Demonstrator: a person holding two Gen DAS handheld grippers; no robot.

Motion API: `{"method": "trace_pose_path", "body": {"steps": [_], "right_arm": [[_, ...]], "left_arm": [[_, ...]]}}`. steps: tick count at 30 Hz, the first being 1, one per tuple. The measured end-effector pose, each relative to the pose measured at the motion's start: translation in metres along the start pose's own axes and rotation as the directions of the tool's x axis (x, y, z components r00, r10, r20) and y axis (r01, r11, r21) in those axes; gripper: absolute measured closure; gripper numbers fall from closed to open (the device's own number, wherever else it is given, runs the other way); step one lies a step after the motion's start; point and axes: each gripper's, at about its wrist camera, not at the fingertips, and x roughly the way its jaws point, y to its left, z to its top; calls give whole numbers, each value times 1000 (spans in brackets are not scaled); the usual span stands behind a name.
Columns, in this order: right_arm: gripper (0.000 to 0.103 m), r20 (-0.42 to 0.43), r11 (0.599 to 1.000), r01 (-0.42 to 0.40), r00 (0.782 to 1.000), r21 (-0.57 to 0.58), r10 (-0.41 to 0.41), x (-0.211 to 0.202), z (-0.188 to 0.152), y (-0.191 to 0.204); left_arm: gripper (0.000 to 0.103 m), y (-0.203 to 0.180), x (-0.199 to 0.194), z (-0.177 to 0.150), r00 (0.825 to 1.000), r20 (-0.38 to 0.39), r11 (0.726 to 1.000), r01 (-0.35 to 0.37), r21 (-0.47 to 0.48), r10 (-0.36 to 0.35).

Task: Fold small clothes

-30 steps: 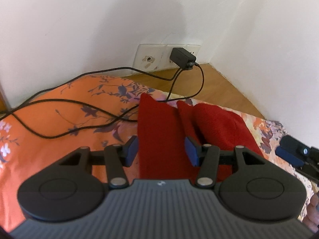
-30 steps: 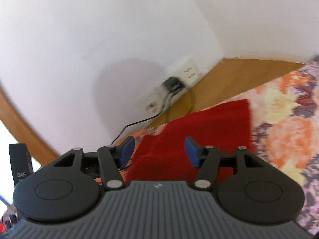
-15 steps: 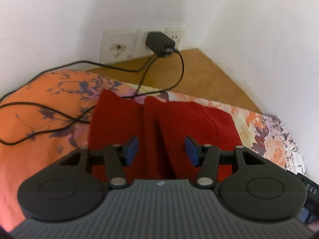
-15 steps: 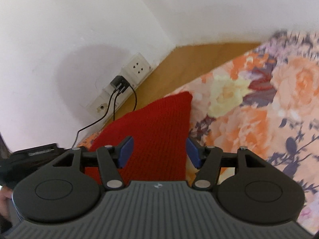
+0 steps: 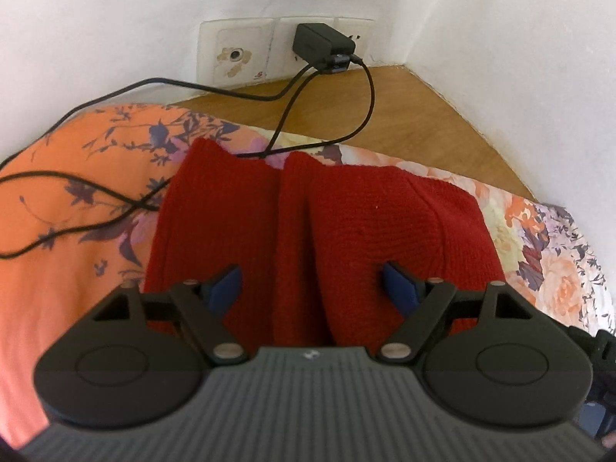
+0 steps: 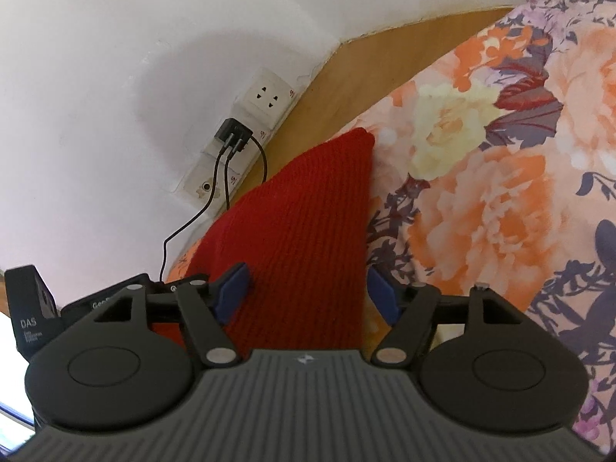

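A red knitted garment [image 5: 315, 223] lies folded in lengthwise layers on a floral orange bedsheet [image 5: 69, 208]. My left gripper [image 5: 312, 287] is open just above its near end, blue pads spread wide over the cloth, nothing held. In the right wrist view the same red garment [image 6: 304, 223] runs away to a pointed far corner. My right gripper [image 6: 307, 294] is open over its near right edge, one pad over the knit and the other over the sheet. The other gripper's black body [image 6: 34, 315] shows at the left edge.
A black charger [image 5: 322, 47] sits in a wall socket strip [image 5: 246, 52]; its black cables [image 5: 96, 188] trail over the sheet to the left of the garment. A wooden bed frame [image 5: 423, 123] borders white walls meeting in a corner. Floral sheet [image 6: 519, 177] spreads to the right.
Both grippers have opened wider. The left one moved closer to the wall and centred over the garment. The right one swung so the garment's right edge lies between its pads.
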Motion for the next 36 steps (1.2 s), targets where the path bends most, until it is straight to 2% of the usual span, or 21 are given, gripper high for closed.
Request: {"method": "trace_pose_path", "body": {"steps": [4, 6, 10, 11, 12, 14, 15, 19, 23, 26, 31, 34, 36], "right_arm": [[25, -13, 1000, -13, 1000, 9, 13, 4, 0, -3], [25, -16, 999, -19, 1000, 26, 19, 5, 0, -6], [23, -20, 998, -29, 999, 47, 30, 11, -1, -8], [22, -21, 998, -34, 999, 51, 35, 12, -2, -9], [22, -21, 998, -38, 999, 59, 39, 14, -3, -10], [22, -25, 995, -52, 998, 80, 54, 17, -4, -11], [22, -25, 995, -53, 998, 87, 56, 18, -4, -11], [21, -18, 998, -57, 998, 24, 58, 14, -3, 6], [21, -19, 993, -96, 995, -64, 95, 10, -2, 31], [21, -37, 984, -98, 995, -149, 94, 12, -3, 51], [21, -69, 953, -88, 995, -289, 71, 22, -12, 75], [21, -70, 932, -72, 996, -355, 51, 26, -19, 82], [21, -70, 919, -54, 997, -390, 29, 28, -22, 84]], "left_arm": [[21, 2, 0, -7, 1000, 8, 1000, 17, 14, -17], [22, 5, 1, -6, 999, 4, 999, 50, -5, -50], [26, 10, 8, -9, 980, 1, 979, 197, -59, -198], [38, 9, 9, -11, 977, 10, 975, 214, -63, -214], [55, 9, 8, -12, 973, 18, 971, 230, -68, -229], [74, 7, 3, -13, 966, 47, 963, 255, -82, -252], [76, 7, -1, -12, 965, 60, 964, 258, -70, -254], [77, 9, -25, -10, 959, 128, 964, 262, -44, -255], [77, 26, -51, -4, 952, 189, 967, 251, -42, -239], [77, 45, -54, -5, 959, 189, 972, 226, -69, -210], [77, 76, -38, -23, 980, 141, 976, 162, -146, -141], [76, 92, -32, -30, 976, 137, 959, 196, -203, -171], [71, 95, -30, -30, 975, 133, 957, 201, -210, -176]]}}
